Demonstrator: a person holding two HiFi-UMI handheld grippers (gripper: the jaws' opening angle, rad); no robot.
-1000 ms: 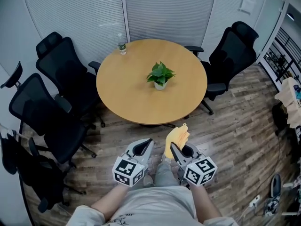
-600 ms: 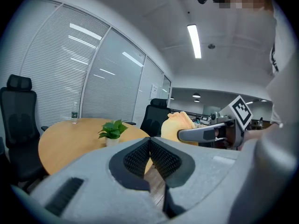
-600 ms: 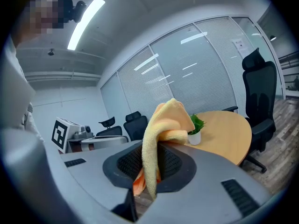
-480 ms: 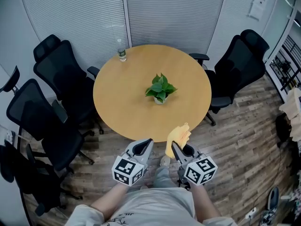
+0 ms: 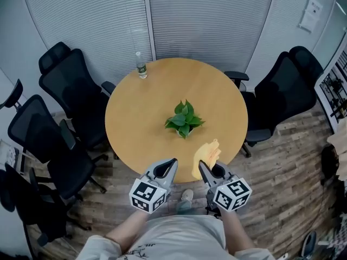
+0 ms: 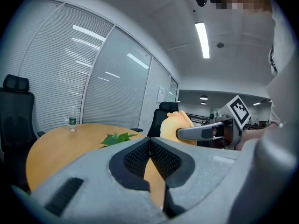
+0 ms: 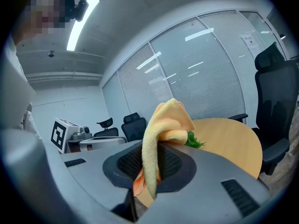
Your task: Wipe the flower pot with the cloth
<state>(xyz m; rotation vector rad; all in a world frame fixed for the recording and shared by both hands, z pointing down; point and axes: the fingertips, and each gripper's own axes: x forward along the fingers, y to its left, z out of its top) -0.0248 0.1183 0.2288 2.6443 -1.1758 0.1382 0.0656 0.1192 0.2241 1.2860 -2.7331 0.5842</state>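
- the flower pot [image 5: 183,131] is small and pale, and stands just off the middle of the desk [image 5: 138,129], toward 5 o'clock; it is mostly hidden from above by its own leaves.
- in the pot grows a green leafy plant [image 5: 184,118], upright, with leaves spreading on all sides.
- a clear bottle [image 5: 141,66] stands upright at the desk's 11 o'clock rim, well apart from the pot; what it holds cannot be told.
- the right tool [image 5: 200,164] is closed on a yellow-orange cloth [image 5: 206,157]; the right gripper view shows the cloth pinched between the pads and flopping up over them.
- the cloth hangs in the air over the desk's 5 o'clock rim, apart from the pot.
- the left tool [image 5: 172,161] sits at the 6 o'clock rim with its jaws fully together and nothing between them.
- the desk is round with a plain light wood top.
- black office chairs [image 5: 70,85] crowd the 9 to 10 o'clock side, and another chair [image 5: 290,85] stands at 3 o'clock.
- the floor [image 5: 287,167] is dark wood plank; a glass wall with closed blinds [image 5: 211,20] runs behind the desk at 12 o'clock.
- the bottle has a green label band, its print too small to read.
- a white notice [image 5: 313,14] hangs on the wall at 1 o'clock, and is unreadable.
- each tool carries a cube with black-and-white square markers [image 5: 147,195].
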